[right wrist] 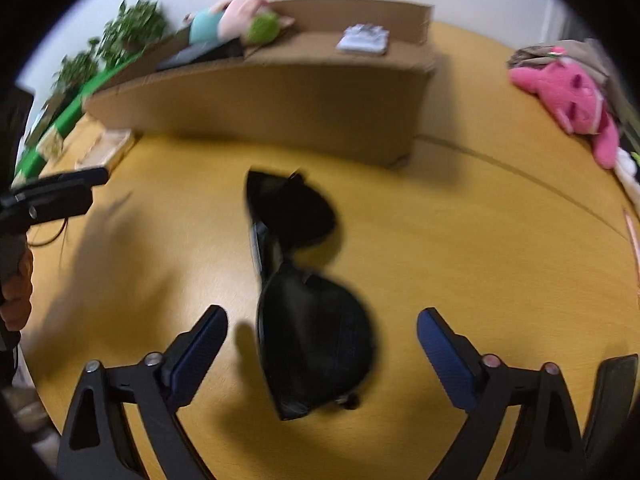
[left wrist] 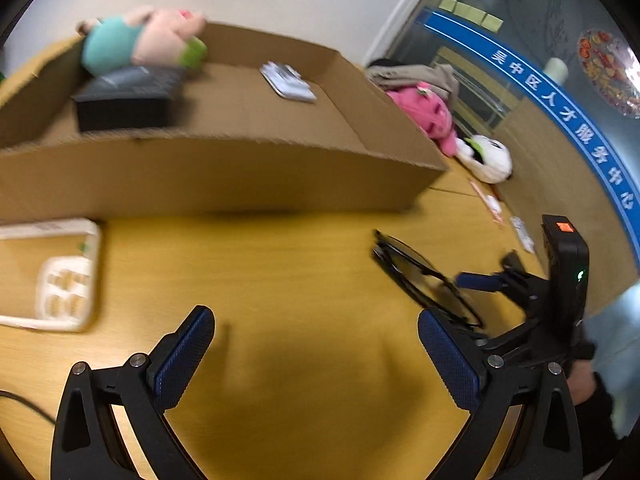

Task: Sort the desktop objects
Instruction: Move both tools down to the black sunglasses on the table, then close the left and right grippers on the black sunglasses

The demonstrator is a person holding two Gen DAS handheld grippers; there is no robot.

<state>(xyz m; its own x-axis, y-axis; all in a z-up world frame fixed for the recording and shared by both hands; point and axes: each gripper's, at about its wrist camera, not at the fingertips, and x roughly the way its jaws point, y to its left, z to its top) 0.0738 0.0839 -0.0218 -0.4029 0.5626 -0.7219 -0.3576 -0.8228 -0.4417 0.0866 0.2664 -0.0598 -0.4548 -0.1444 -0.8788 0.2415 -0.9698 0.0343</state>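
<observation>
Black sunglasses point(right wrist: 304, 288) lie folded on the yellow wooden table point(right wrist: 460, 240). My right gripper point(right wrist: 322, 340) is open, its fingers on either side of the near lens, just above it. In the left wrist view the sunglasses point(left wrist: 420, 276) lie to the right, with the right gripper point(left wrist: 492, 280) beside them. My left gripper point(left wrist: 316, 344) is open and empty over bare table. A low cardboard box point(left wrist: 224, 176) stands behind, holding a plush pig point(left wrist: 140, 38), a black box point(left wrist: 124, 98) and a small packet point(left wrist: 288, 82).
A white tray-like pack point(left wrist: 52, 272) lies at the left by the box. A pink plush point(left wrist: 428, 114) and a white plush point(left wrist: 488, 158) lie at the right table edge, with small packets point(left wrist: 496, 204) nearby. Green plants point(right wrist: 116, 40) stand at the back left.
</observation>
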